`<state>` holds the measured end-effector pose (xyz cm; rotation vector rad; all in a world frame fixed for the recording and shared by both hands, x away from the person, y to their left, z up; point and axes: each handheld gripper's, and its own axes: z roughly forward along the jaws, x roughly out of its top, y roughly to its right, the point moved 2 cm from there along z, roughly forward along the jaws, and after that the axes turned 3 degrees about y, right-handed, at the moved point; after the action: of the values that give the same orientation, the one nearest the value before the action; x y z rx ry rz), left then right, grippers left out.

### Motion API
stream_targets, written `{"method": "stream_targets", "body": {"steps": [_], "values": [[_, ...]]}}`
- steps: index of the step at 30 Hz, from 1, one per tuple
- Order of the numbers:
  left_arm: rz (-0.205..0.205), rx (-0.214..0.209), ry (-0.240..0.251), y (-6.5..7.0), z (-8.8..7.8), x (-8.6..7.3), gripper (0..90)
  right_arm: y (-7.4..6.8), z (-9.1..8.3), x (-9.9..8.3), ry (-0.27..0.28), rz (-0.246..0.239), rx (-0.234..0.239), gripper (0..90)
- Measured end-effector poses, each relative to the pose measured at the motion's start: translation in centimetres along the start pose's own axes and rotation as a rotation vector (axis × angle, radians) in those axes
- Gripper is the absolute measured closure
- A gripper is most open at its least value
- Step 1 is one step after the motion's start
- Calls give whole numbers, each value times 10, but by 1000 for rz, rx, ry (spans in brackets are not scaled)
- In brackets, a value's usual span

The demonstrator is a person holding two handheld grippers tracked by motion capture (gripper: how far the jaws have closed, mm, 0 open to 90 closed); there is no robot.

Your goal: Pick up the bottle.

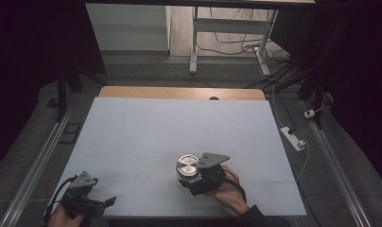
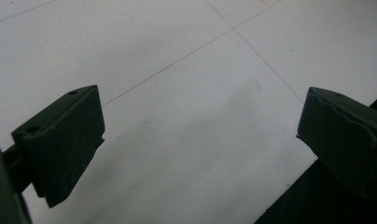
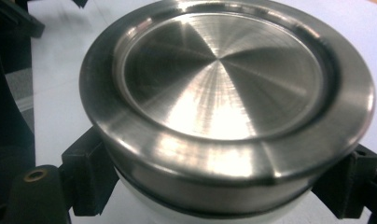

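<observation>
One white table (image 1: 146, 137) w/ steel-lidded jar (image 1: 186, 166), dark room.

No text, label, brand, number or sign can be read anywhere in these pictures. The brushed metal lid (image 3: 224, 74) seen close in the right gripper view carries no engraving or stamp, only circular polishing marks and reflections. The white worktop (image 1: 146, 127) bears thin seam lines and no print. The black tongs of the left gripper (image 2: 200, 140) show plain surfaces with small holes and no lettering. In the high view, the small white device (image 1: 292, 137) on the floor at the right of the frame is too small to show any marking.
</observation>
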<state>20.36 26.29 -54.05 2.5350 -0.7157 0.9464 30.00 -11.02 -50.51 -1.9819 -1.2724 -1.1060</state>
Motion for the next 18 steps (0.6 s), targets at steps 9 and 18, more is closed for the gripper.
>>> {"method": "stream_targets", "body": {"steps": [9,18], "values": [[-3,-1,2,0,0,0,13,6,-6,14,27,24,-5,151],[-11,-3,5,-1,0,0,12,8,-2,28,35,25,5,150]]}}
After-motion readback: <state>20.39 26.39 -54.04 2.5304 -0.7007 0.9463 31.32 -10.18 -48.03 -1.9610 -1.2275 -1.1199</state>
